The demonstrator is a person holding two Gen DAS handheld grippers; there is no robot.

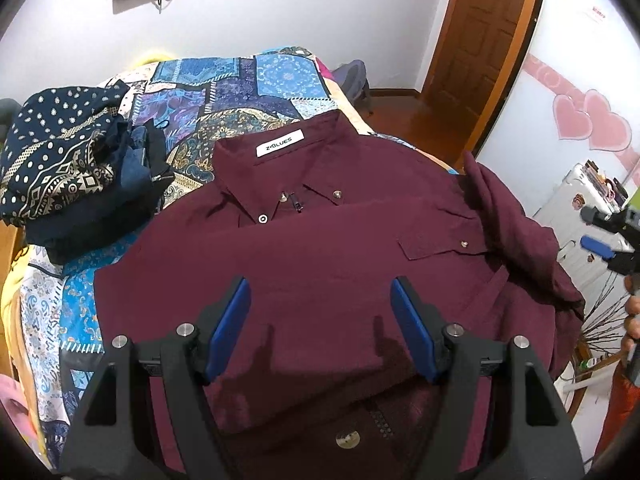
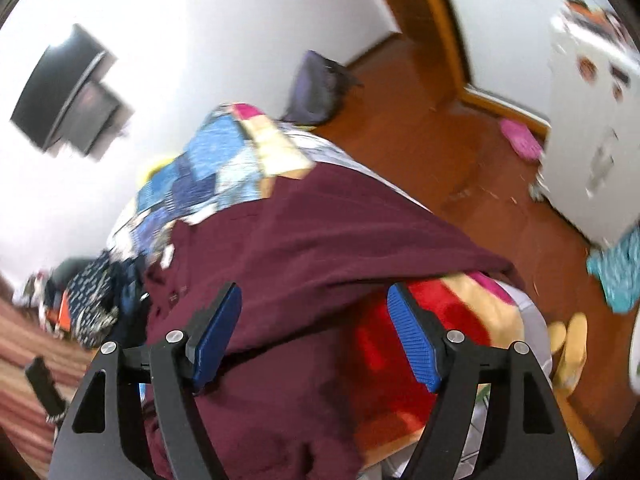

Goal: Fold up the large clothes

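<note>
The near hem of the maroon shirt [image 1: 320, 264] is cut off by the bottom edge of the left wrist view and partly masked by the left gripper [image 1: 320, 320], whose blue pads are held wide apart above the cloth with nothing between them. The right wrist view is smeared by motion blur, so the buttons, label and pocket of the shirt cannot be made out there; only a maroon mass [image 2: 288, 264] is seen, draped over the bed's right edge.

Details are given by the left wrist view alone: the white brand label [image 1: 280, 143] inside the collar, the buttoned chest pocket [image 1: 440, 246], and a sleeve bunched up at the right side. A stack of dark patterned clothes [image 1: 60, 168] is seen at the far left on the patchwork bedspread [image 1: 256, 84]. The right gripper is caught at the right border of that view [image 1: 600, 236], partly cropped. Only the right wrist view shows the floor [image 2: 460, 152] beside the bed, a pink slipper [image 2: 520, 142] and a red-and-yellow blanket [image 2: 420, 320] under the shirt's edge. There the right gripper [image 2: 316, 336] is spread open (empty), hovering over the shirt's edge.

The shirt is laid front up, its long axis running near to far, collar pointing far.
</note>
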